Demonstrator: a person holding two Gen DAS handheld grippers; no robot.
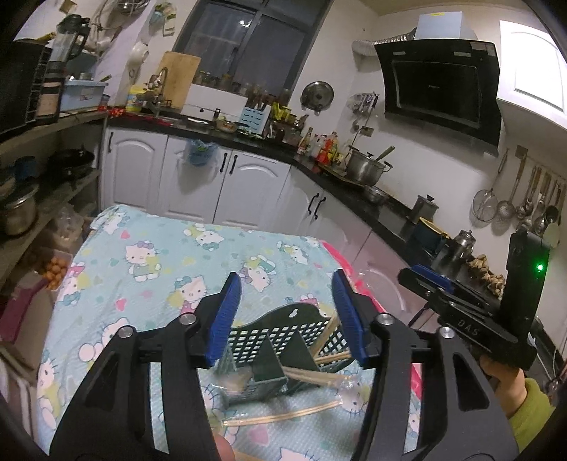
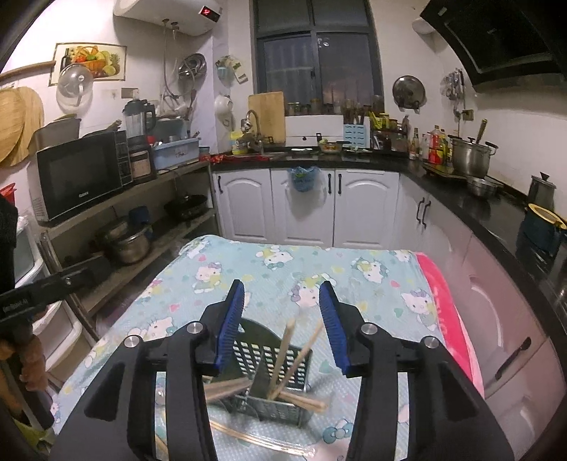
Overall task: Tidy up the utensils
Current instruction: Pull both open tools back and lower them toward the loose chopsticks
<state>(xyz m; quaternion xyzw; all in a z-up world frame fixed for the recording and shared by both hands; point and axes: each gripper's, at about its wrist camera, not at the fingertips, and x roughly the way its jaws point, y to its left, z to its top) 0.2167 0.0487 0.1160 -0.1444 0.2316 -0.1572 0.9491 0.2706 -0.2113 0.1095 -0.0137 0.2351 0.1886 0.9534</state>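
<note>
Here, a kitchen table under a cartoon-cat cloth [image 2: 283, 269]. Dark slotted utensil holder [image 2: 273, 358] holds chopsticks [image 2: 283, 354], tilted toward 1 o'clock. Left gripper [image 1: 287, 315] and right gripper [image 2: 281, 322] both part-open, empty.

Walls: plain white wall [image 2: 503, 117] with a framed fruit picture [image 2: 88, 62]
Window: dark-framed window [image 2: 315, 56] over the sink, black outside
Counter: black L-shaped worktop [image 2: 460, 191] on white arched-door base cabinets [image 2: 304, 209]
Shelving: open grey shelf unit [image 2: 149, 212] carrying a black microwave oven [image 2: 81, 173]
Extraction: slanted black glass range hood [image 1: 443, 88]
Table: table under a pale blue cartoon-cat cloth [image 2: 269, 273] with a pink edge
Heater: white wall-mounted water heater [image 2: 170, 14]
Rail: metal ladles and strainers hanging on the wall [image 1: 524, 202]
Light: dim indoor light
</note>
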